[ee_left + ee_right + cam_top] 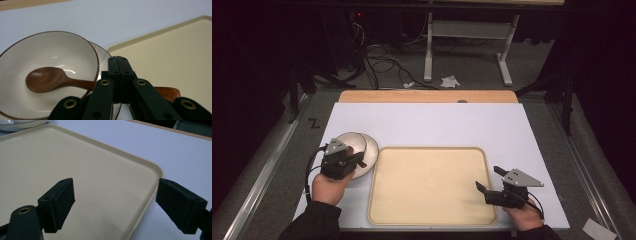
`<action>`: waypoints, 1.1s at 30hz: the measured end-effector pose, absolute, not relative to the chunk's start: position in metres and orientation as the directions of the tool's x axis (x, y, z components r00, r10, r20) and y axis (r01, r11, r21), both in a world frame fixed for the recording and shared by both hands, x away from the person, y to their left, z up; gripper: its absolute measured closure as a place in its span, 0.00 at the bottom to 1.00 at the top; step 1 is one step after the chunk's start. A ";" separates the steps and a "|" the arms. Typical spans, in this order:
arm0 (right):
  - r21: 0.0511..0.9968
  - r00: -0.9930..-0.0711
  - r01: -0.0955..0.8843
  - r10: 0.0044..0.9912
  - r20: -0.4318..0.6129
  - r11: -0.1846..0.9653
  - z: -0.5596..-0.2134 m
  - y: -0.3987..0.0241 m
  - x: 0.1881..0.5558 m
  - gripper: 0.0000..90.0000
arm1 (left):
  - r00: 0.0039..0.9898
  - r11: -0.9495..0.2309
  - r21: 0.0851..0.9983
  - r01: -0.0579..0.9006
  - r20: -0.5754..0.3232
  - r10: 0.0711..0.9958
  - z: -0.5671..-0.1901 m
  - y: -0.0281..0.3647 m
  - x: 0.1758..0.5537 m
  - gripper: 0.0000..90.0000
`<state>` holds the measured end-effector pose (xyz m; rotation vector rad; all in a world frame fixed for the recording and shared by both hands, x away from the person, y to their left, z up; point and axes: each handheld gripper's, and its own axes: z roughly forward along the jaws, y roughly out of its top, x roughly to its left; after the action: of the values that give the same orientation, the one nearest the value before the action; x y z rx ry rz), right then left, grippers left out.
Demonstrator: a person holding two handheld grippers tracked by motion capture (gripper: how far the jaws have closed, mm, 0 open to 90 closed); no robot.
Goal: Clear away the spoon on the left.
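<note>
Room: dark, with a grey carpeted floor (472,75), cables and a white desk frame (467,30) beyond the table.
Surface: white tabletop (437,125) on a wooden board, seen in the high view.
High view – left: the left gripper (354,159) sits over the near edge of a white brown-rimmed ceramic bowl (348,141), which rests on a white plate (372,147) at the table's left.
High view – middle: a beige rectangular plastic tray (432,185), bare, just right of the plate.
High view – right: the right gripper (488,180) is over the tray's near right corner, jaws apart.
Left gripper view: jaws pressed together above a brown wooden spoon (47,78); its scoop lies in the bowl (50,50), its handle crosses the rim under the jaws – I cannot tell whether they pinch it.
Right gripper view: pads (60,202) wide apart, nothing between them, tray corner (140,165) below.
</note>
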<state>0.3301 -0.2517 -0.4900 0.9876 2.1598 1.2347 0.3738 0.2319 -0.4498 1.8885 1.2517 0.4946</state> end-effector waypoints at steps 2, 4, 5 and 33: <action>0.870 -0.638 0.357 0.769 -0.040 0.341 -0.490 -0.252 0.330 0.19 | 0.438 -0.192 0.792 0.580 -0.104 0.893 -0.450 0.236 0.368 1.00; 0.870 -0.637 0.356 0.770 -0.041 0.341 -0.490 -0.252 0.330 0.19 | 0.438 -0.191 0.792 0.580 -0.105 0.893 -0.451 0.237 0.367 1.00; 0.871 -0.636 0.356 0.771 -0.041 0.339 -0.490 -0.252 0.330 0.19 | 0.440 -0.189 0.791 0.582 -0.111 0.891 -0.451 0.239 0.365 1.00; 0.864 -0.634 0.366 0.772 -0.040 0.346 -0.491 -0.249 0.331 0.19 | 0.460 -0.124 0.860 0.495 -0.139 0.877 -0.430 0.255 0.301 1.00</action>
<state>0.3308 -0.2495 -0.4913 0.9945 2.1688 1.2200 0.3013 0.2553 -0.4302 1.7733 1.1726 0.5113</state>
